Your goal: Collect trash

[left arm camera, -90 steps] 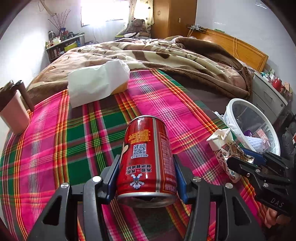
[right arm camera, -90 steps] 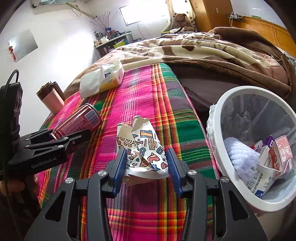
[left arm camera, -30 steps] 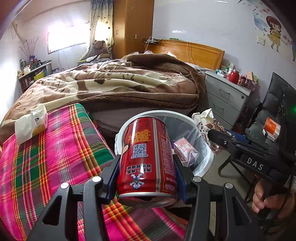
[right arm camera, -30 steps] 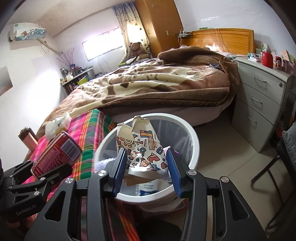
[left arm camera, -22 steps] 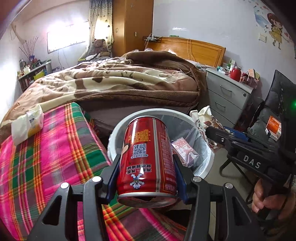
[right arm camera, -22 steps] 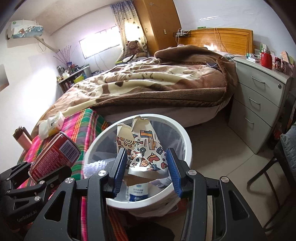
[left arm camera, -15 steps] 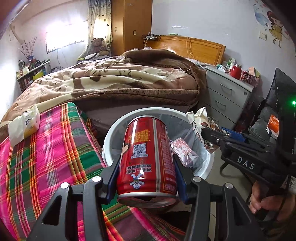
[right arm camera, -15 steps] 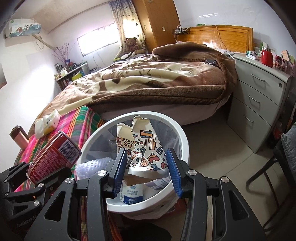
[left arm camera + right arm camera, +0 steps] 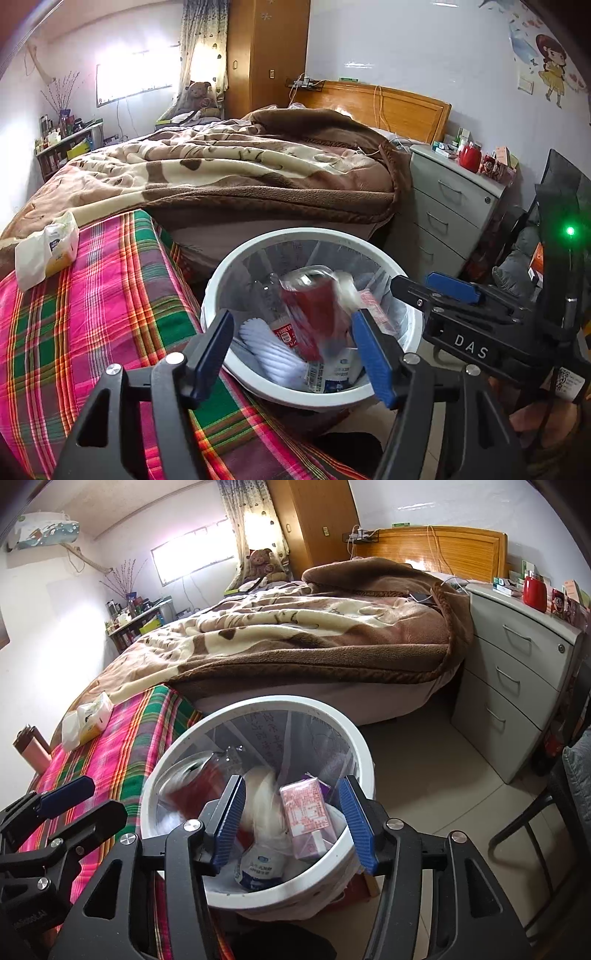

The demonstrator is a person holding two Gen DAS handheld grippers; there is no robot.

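1. The red cylindrical drink can (image 9: 319, 314) is shown motion-blurred inside the round white plastic waste bin (image 9: 236, 266); half a second earlier it was clamped in the left gripper (image 9: 291, 347), whose jaws now stand wide open and empty.
2. A pale blurred streak (image 9: 264, 801) is seen in the bin between the jaws of the right gripper (image 9: 291, 821); it is judged to be the patterned crumpled paper wrapper held there half a second earlier. These jaws are likewise spread open with nothing between them.
3. Both pieces are thus judged to be released and falling, so this pair of collections is nearly complete.
4. Other refuse already lies in the bin: a pink printed carton (image 9: 308, 814), a white ribbed object (image 9: 271, 349) and a white-and-blue pouch (image 9: 260, 867).
5. The bin stands on the floor just beside the bed, against the pink-and-green plaid blanket (image 9: 85, 314).
6. A white tissue pack (image 9: 46, 251) lies on the plaid blanket, well apart from the bin, and a pink flask (image 9: 31, 751) stands at its far edge; whether either counts as trash cannot be told.
7. No obstruction is seen above the bin; a grey drawer cabinet (image 9: 517, 686) stands to the right, well apart.
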